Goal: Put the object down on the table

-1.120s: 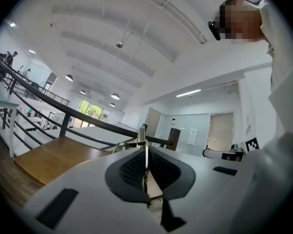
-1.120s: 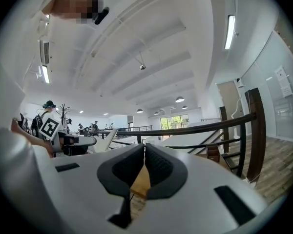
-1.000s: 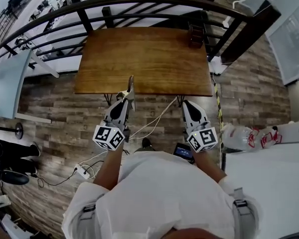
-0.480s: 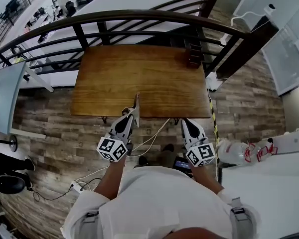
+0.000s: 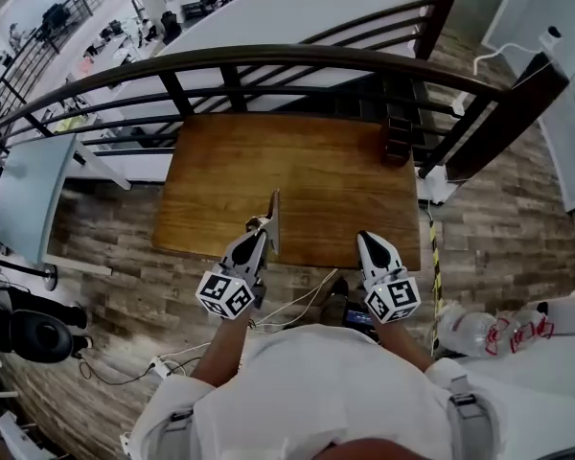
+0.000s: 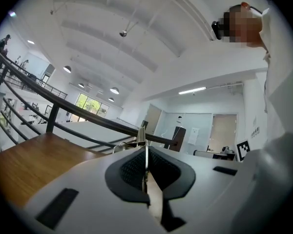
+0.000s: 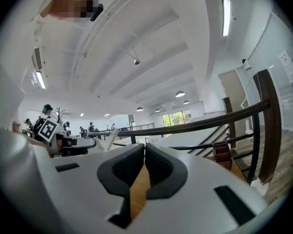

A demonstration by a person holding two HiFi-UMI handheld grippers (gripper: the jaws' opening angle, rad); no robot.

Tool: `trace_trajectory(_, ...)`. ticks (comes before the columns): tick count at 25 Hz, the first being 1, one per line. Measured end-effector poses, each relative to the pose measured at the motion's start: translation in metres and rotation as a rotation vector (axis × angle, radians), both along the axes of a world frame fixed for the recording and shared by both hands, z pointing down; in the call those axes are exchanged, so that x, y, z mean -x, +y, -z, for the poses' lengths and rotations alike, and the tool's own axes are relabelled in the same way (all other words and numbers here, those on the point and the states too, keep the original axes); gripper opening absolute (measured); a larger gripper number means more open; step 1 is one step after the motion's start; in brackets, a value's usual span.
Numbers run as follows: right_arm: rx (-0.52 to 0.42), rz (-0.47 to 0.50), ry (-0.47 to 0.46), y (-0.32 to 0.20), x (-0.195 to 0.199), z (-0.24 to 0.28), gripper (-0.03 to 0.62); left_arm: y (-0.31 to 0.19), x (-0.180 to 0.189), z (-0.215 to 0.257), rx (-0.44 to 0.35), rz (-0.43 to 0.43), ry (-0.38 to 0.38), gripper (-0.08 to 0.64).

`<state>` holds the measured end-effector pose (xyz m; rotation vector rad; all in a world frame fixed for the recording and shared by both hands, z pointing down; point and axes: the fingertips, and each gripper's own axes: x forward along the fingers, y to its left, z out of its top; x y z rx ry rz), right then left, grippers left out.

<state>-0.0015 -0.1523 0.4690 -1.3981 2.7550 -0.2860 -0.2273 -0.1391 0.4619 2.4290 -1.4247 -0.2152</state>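
Observation:
In the head view my left gripper (image 5: 260,232) is shut on a thin, pale metal utensil (image 5: 274,211) that sticks up and forward from its tip, over the near edge of the wooden table (image 5: 307,161). The left gripper view shows that utensil (image 6: 142,139) edge-on, clamped between the dark pads (image 6: 132,167). What kind of utensil it is I cannot tell. My right gripper (image 5: 370,241) hovers at the table's front edge, about a hand's width right of the left one. Its jaws are shut with nothing between them (image 7: 144,154).
A small dark wooden object (image 5: 396,142) stands at the table's far right corner. A dark curved railing (image 5: 268,60) runs just behind the table. White cables (image 5: 287,307) and a dark device (image 5: 355,316) lie on the plank floor under the near edge.
Both grippers have come forward from over the floor to the table's near edge. The left one still holds the utensil, now reaching over the tabletop.

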Motion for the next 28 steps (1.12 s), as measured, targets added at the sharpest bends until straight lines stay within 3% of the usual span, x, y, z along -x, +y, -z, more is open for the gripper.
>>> trace_trajectory(5,-0.001,0.046,-0.022,-0.064,-0.019,0.003,0.026,-0.063,-0.03,0.017,-0.003,0.013,-0.054,0.017)
trace_trajectory(14,0.0,0.058,-0.039,-0.148,-0.082,0.002,0.026,-0.148,-0.091,0.031,0.011,0.016,-0.062,0.017)
trace_trajectory(22,-0.003,0.082,-0.034,-0.187,-0.123,-0.005,0.026,-0.213,-0.12,0.02,0.067,0.041,0.034,0.017)
trace_trajectory(28,0.04,0.006,-0.031,-0.208,-0.173,-0.03,0.026,-0.246,-0.164,0.01,0.092,-0.042,0.054,0.017)
